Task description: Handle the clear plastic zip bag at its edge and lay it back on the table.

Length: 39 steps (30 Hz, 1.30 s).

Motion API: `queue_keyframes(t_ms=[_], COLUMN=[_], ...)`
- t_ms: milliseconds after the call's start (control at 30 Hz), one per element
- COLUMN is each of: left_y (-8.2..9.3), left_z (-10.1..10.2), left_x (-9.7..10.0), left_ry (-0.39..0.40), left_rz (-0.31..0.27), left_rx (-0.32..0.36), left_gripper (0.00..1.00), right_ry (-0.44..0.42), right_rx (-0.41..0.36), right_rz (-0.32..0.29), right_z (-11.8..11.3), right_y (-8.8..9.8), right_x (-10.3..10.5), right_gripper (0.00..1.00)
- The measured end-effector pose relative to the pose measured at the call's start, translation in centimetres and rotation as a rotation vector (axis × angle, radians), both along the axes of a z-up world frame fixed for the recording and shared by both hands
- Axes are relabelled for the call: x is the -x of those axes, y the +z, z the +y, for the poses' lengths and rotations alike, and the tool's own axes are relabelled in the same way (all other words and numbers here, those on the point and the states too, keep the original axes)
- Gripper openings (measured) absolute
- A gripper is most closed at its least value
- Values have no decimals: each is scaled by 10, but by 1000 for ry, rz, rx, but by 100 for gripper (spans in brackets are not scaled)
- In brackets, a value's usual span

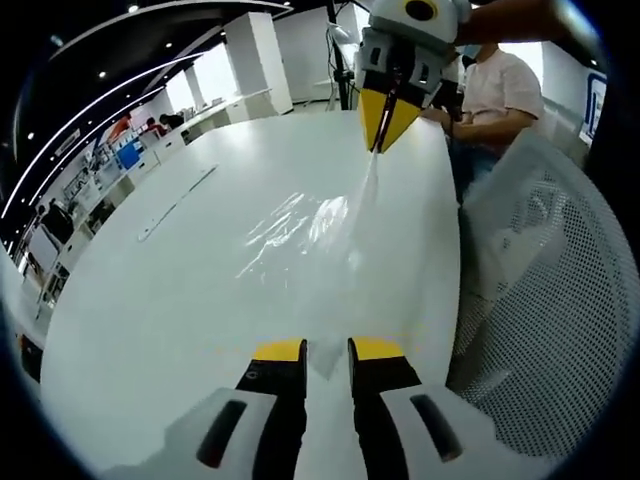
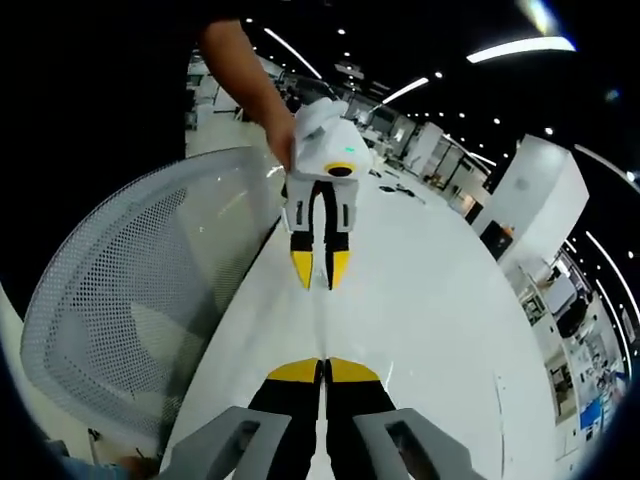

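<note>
Two grippers — left gripper [image 1: 327, 350] and right gripper [image 1: 385, 125] each clenched on clear plastic zip bag [image 1: 310, 225] edge | stretched above white counter [image 1: 150, 320] near its edge | risk: thin film slips or folds on lowering

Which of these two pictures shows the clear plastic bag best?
The left gripper view: the bag stretches glossy and wrinkled over the table. In the right gripper view the bag is seen edge-on, a thin faint line.
</note>
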<state>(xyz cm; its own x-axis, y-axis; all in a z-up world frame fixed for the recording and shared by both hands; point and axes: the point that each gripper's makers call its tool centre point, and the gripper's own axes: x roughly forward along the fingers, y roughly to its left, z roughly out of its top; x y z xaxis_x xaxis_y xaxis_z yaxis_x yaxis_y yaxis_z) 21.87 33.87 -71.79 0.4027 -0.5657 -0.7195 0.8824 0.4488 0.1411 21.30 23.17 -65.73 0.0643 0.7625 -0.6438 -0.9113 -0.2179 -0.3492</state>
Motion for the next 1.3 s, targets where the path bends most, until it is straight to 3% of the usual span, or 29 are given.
queue_keyframes(t_ms=[500,833,1100,1300], left_y=[7,9,10,11], left_z=[0,-4,-7,-8], left_x=[-2,1,3,3], left_ry=[-16,-54,-88,-92], left_rz=[-11,-7,-16,-19], left_rx=[8,-3,-31,-30], left_gripper=[1,0,0,0], right_ry=[-20,-47,-65,-100], right_rx=[24,58,102,89], right_rz=[25,32,96,117], right_z=[-8,-15,-20,-17], right_y=[-8,-18,-32,-31], right_x=[-4,-8,-2,-2], right_gripper=[0,0,5,6])
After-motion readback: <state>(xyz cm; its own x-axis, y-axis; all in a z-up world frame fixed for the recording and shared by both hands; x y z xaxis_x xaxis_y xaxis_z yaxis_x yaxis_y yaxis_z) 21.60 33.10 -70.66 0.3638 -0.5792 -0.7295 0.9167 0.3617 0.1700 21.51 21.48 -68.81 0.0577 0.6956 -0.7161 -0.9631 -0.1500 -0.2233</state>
